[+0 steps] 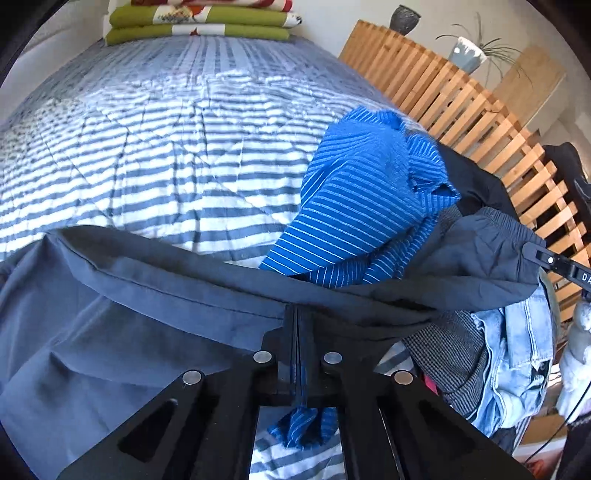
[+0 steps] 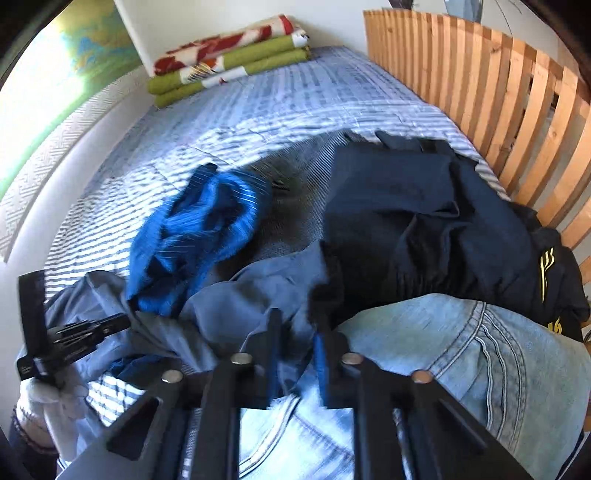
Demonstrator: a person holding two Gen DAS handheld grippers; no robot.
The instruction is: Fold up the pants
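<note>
Grey-blue pants [image 1: 129,314] lie across the near end of the striped bed and hang stretched between both grippers. My left gripper [image 1: 297,314] is shut on a fold of their edge. In the right wrist view it [image 2: 123,321] shows at the far left, held by a white-gloved hand [image 2: 44,398]. My right gripper [image 2: 295,328] is clamped on bunched pants fabric [image 2: 266,288], which keeps its fingers slightly apart. In the left wrist view it [image 1: 535,253] holds the elastic waistband at the far right.
A blue striped garment [image 1: 362,199] lies crumpled on the pants. Beside it are a black garment [image 2: 406,214], light-blue jeans [image 2: 461,362] and grey knitwear [image 1: 450,350]. Folded blankets [image 1: 199,22] sit at the bed's far end. A wooden slatted rail [image 2: 480,92] runs along the right.
</note>
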